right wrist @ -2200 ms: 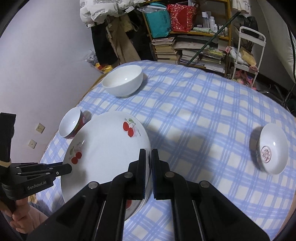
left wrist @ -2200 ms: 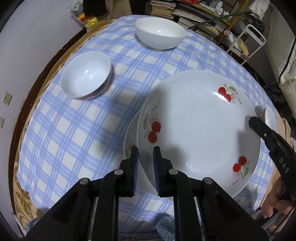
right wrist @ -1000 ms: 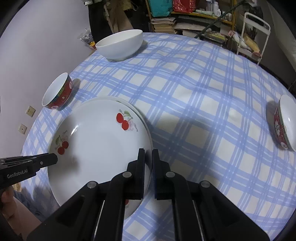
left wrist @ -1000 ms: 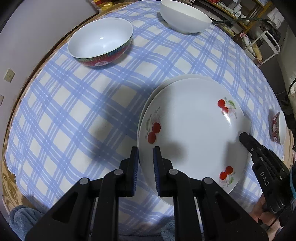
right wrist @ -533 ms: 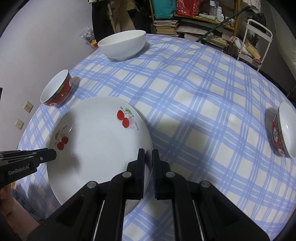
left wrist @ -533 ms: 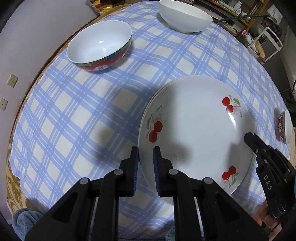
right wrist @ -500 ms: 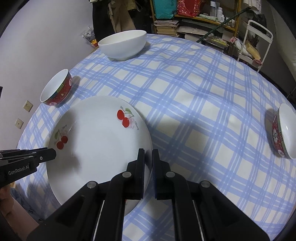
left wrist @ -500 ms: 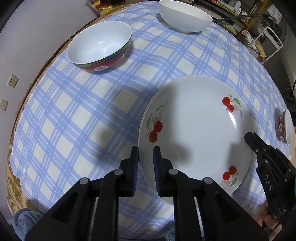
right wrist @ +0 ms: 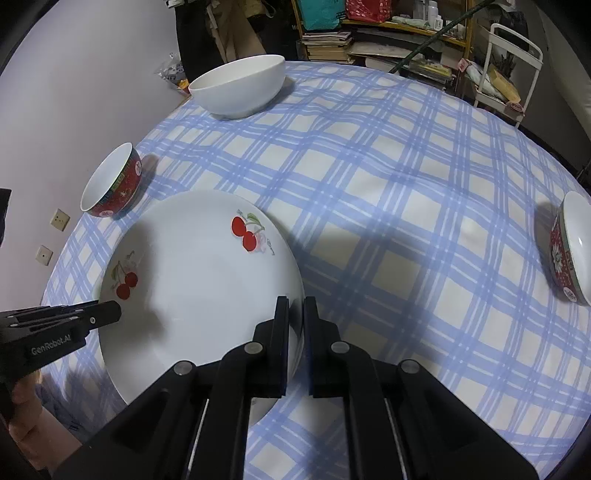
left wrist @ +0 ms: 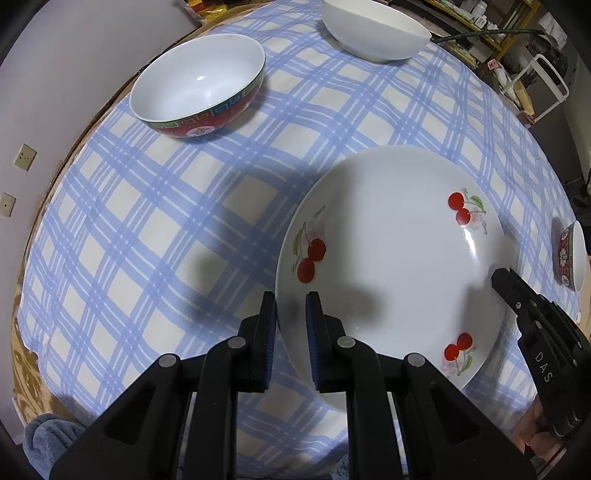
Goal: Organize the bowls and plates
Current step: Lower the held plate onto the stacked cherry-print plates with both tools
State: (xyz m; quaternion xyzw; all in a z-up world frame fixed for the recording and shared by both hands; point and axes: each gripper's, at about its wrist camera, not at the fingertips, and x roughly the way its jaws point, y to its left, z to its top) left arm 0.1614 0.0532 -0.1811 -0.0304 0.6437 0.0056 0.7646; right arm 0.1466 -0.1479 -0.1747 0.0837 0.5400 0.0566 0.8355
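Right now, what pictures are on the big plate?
Red cherries with green stems on the white plate; the left wrist view shows them best.

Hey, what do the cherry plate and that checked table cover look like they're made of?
Cherry plate: likely glazed ceramic or porcelain; glossy white with a bright highlight streak and printed cherries, though melamine can't be ruled out.
Table cover: looks like soft woven cloth, matte, with slight ripples; a coated fabric is possible.

Blue-and-white checked cloth (right wrist: 388, 192) covers the counter. Behind it: shelf (right wrist: 399, 26) stacked with books (right wrist: 325, 44), teal bag (right wrist: 319, 13) and red bag (right wrist: 365, 7) on top. White cart (right wrist: 513, 62) right. Wall sockets (right wrist: 59, 219) left.
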